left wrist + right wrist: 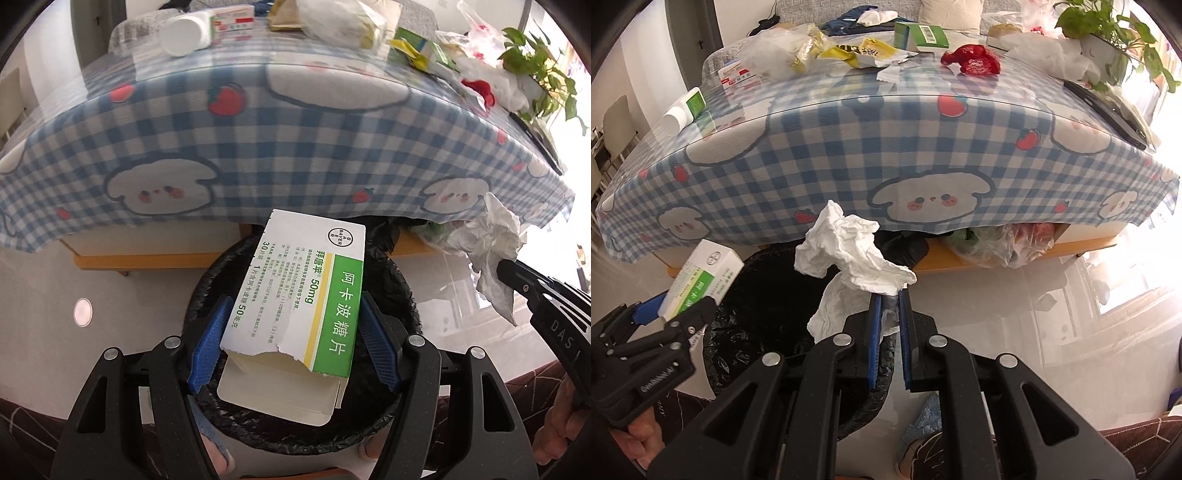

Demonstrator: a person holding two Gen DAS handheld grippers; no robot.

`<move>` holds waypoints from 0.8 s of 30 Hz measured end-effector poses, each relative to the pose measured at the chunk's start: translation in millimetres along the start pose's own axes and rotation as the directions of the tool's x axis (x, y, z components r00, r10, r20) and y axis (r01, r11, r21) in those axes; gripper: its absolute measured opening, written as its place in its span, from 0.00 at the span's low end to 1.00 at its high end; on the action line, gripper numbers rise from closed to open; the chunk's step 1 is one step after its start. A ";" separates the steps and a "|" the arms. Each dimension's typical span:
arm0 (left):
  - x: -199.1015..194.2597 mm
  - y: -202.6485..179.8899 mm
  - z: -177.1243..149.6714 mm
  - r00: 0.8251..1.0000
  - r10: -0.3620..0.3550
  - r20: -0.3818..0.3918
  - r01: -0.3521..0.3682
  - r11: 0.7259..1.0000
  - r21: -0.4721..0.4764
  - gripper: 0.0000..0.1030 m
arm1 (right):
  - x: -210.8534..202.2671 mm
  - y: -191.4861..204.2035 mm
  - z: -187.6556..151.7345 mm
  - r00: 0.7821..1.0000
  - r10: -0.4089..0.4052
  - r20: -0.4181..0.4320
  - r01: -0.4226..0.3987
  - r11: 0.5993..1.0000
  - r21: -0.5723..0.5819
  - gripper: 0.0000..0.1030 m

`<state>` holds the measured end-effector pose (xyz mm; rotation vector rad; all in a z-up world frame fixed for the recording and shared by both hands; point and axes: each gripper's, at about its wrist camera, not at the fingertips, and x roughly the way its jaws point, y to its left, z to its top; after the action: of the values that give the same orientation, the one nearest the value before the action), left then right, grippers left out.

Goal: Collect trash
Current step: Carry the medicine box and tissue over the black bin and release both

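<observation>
A white and green medicine box with a torn flap sits between the blue pads of my left gripper, which is shut on its sides. The box hangs over a bin lined with a black bag. My right gripper is shut on a crumpled white tissue, just right of the bin and near its rim. In the right wrist view the left gripper and the box show at the left. The left wrist view has the tissue and right gripper at its right edge.
Behind the bin stands a low table under a blue checked cloth. On it lie a white bottle, a green box, yellow wrappers, a red wrapper, plastic bags, a dark flat device and a potted plant. Bags are tucked beneath.
</observation>
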<state>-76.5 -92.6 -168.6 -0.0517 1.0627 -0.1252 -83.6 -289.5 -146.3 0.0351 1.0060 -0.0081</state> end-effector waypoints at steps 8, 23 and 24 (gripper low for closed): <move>-7.0 5.8 0.3 0.999 0.033 0.038 -0.033 0.999 0.003 0.88 | 5.9 9.4 -2.6 1.000 0.003 -0.012 -0.004 1.000 -0.025 0.08; -11.5 47.3 -7.8 0.997 0.064 0.037 -0.063 0.997 -0.042 0.94 | 42.2 61.7 -27.8 0.993 0.047 -0.104 -0.053 0.997 -0.053 0.08; -13.7 51.5 -8.7 0.997 0.066 0.040 -0.064 0.997 -0.046 0.94 | 43.1 65.3 -27.1 0.993 0.049 -0.105 -0.056 0.997 -0.058 0.08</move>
<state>-86.7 -39.6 -166.3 -0.0593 1.0248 -0.0415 -82.0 -223.0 -195.5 0.0063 1.1085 0.0730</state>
